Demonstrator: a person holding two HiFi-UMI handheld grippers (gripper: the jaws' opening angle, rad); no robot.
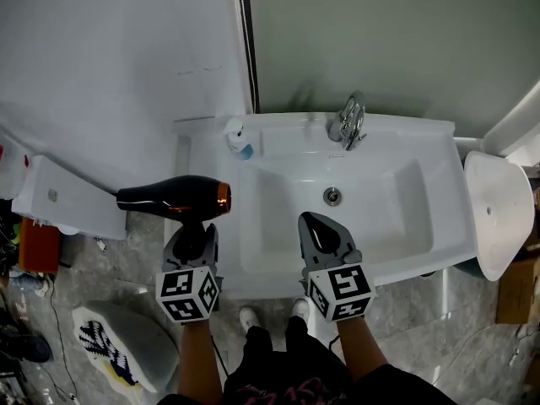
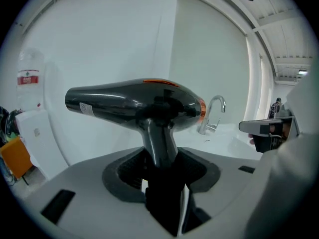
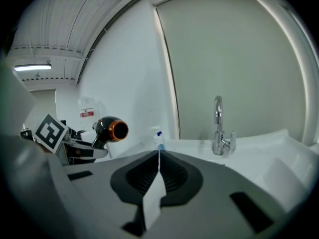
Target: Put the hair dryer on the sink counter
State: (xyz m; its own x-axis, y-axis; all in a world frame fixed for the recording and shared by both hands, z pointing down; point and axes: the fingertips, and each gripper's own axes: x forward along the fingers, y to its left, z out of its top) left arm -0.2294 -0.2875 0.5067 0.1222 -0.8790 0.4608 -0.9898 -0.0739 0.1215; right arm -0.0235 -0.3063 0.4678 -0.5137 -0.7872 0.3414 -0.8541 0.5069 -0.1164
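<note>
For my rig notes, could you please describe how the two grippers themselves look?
Both the left gripper and right gripper have light grey bodies with dark ribbed pads; each carries a white cube with black square markers. No sleeves show.

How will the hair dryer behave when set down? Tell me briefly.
The hair dryer looks rigid and top-heavy: its barrel overhangs the slim handle in the left tool. Laid down, its rounded glossy body may roll or slide on the sink counter.
</note>
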